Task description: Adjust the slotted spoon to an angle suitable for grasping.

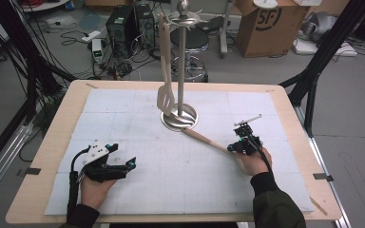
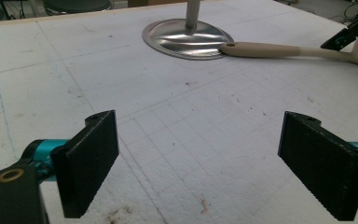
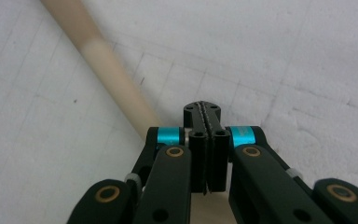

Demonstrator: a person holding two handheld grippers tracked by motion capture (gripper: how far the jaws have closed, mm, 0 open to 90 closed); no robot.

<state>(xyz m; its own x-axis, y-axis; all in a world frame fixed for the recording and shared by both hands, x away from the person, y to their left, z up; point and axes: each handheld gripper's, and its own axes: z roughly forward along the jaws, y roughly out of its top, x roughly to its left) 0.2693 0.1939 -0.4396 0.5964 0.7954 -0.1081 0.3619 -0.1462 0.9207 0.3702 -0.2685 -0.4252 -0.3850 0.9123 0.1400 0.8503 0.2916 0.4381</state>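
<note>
A beige utensil (image 1: 204, 138) lies on the white mat, its handle end touching the steel base of a hook stand (image 1: 181, 61). A pale slotted spatula (image 1: 165, 95) hangs from the stand's top. My right gripper (image 1: 235, 146) sits low over the utensil's head end, jaws pressed together pad to pad. In the right gripper view the right gripper (image 3: 203, 108) is shut beside the utensil (image 3: 107, 65), which runs under its left finger; nothing shows between the pads. My left gripper (image 1: 122, 156) rests at the front left with its jaws wide apart. The left gripper (image 2: 200, 119) faces the stand base (image 2: 186, 39) and utensil (image 2: 279, 50).
The white mat (image 1: 123, 109) covers most of a wooden table (image 1: 57, 128). Beyond the far edge stand a stool (image 1: 192, 42), computer towers (image 1: 123, 23) and a cardboard box (image 1: 271, 23). Black frame legs (image 1: 313, 71) flank the table.
</note>
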